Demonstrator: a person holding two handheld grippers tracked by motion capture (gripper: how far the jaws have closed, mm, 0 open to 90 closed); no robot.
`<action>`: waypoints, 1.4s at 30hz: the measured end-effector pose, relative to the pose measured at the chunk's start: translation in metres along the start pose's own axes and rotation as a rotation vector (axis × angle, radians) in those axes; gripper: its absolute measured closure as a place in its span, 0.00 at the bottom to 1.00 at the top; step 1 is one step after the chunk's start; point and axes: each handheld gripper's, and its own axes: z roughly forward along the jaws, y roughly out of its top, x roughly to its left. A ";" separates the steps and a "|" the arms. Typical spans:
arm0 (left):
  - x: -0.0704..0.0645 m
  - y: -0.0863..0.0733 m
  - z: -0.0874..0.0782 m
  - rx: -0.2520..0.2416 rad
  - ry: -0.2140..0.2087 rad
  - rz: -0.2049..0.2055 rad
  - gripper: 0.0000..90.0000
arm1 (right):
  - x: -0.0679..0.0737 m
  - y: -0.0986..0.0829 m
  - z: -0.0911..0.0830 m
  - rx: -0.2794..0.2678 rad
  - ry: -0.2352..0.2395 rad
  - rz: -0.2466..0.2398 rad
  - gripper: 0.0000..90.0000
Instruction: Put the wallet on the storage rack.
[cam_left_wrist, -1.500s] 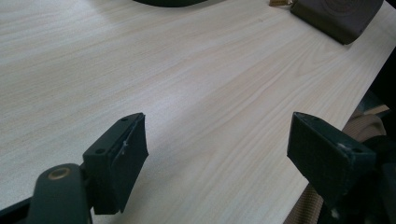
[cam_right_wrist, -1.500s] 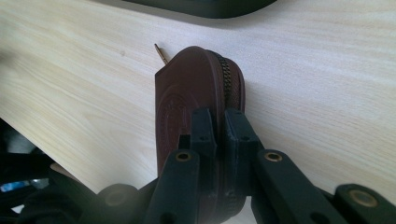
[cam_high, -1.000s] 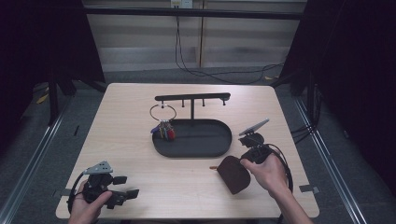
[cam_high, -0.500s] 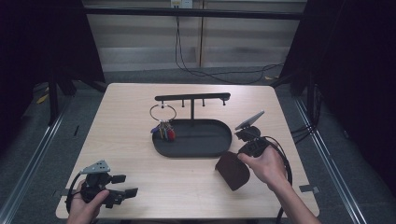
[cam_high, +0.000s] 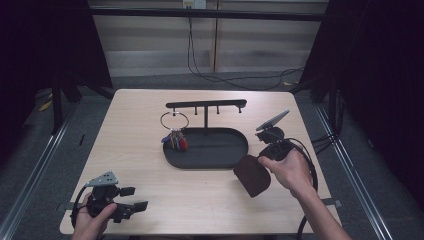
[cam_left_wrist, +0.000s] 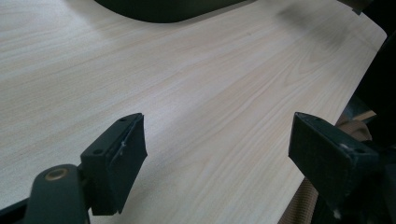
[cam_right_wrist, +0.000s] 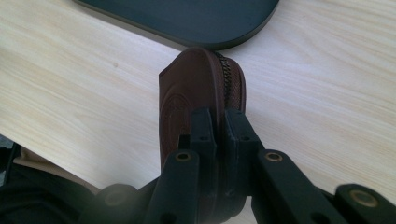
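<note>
From above, the right tongs (cam_high: 260, 167) carry a brown pouch (cam_high: 252, 175) just off the near right end of the black oval tray (cam_high: 220, 159), above the tabletop (cam_high: 140, 125). The right gripper view adds what the high view cannot: the pouch (cam_right_wrist: 201, 93) is zippered, stands on edge, and is pinched tight between the jaws, its far end right at the tray's rim (cam_right_wrist: 224, 44). A key ring (cam_high: 174, 131) hangs from the tray's rack. The left tongs (cam_high: 131, 200) rest near the front left corner, jaws spread wide over bare wood in the left gripper view. Compared with a second ago, the pouch has moved closer to the tray; the left tongs have barely shifted.
</note>
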 end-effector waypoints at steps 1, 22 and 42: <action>0.000 0.000 0.000 -0.001 0.004 0.003 0.21 | -0.001 0.001 0.000 0.002 -0.001 0.000 0.92; 0.000 0.000 -0.002 -0.005 -0.002 0.014 0.21 | 0.003 0.027 -0.013 0.001 -0.067 0.001 0.92; 0.000 0.000 -0.002 -0.005 -0.001 0.015 0.21 | 0.005 0.063 -0.015 -0.016 -0.086 0.030 0.92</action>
